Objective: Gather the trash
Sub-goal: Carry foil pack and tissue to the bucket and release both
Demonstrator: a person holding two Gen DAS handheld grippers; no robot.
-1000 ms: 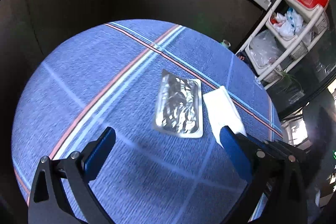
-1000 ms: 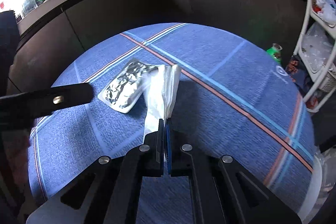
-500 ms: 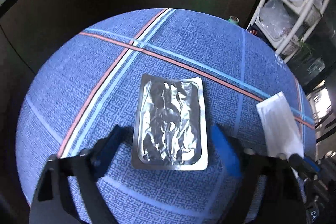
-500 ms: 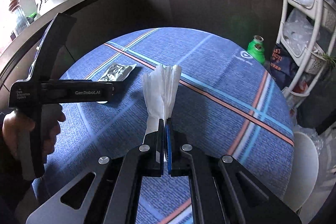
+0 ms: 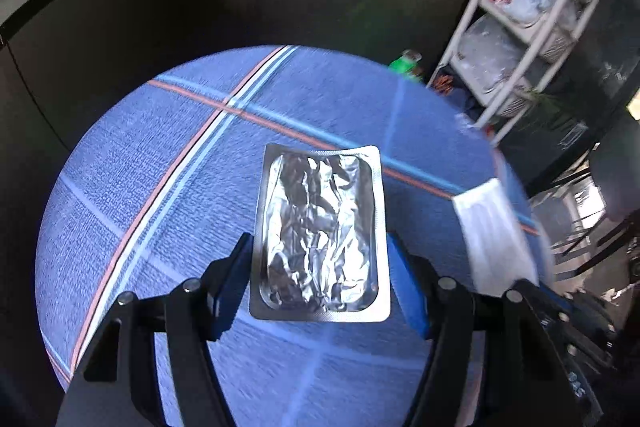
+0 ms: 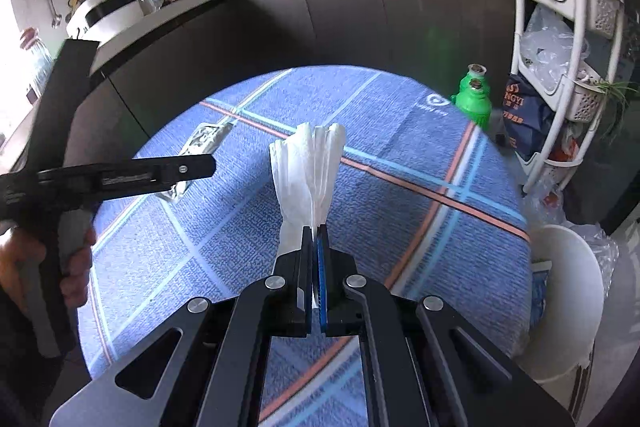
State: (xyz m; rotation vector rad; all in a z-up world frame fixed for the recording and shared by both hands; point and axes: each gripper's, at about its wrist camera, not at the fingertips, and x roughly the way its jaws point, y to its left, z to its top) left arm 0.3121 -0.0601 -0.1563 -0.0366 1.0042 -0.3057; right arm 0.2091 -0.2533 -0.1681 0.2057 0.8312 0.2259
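Observation:
A crumpled silver foil packet (image 5: 320,235) lies flat on the round table with the blue plaid cloth (image 5: 160,187). My left gripper (image 5: 320,259) is open, its two fingers on either side of the packet's near half. It also shows in the right wrist view (image 6: 200,143), partly behind the left gripper's body (image 6: 120,175). My right gripper (image 6: 316,231) is shut on a folded white paper napkin (image 6: 308,167) and holds it up above the table. The napkin shows blurred at the right of the left wrist view (image 5: 492,231).
A white bin (image 6: 568,291) stands by the table's right edge. A green bottle (image 6: 474,99) and a white shelf rack (image 6: 568,27) with bags stand beyond the table. A dark counter (image 6: 320,7) with kitchenware curves behind it.
My left gripper has moved onto the foil packet and narrowed its fingers around it. My right gripper has lifted the napkin and carried it right, away from the packet.

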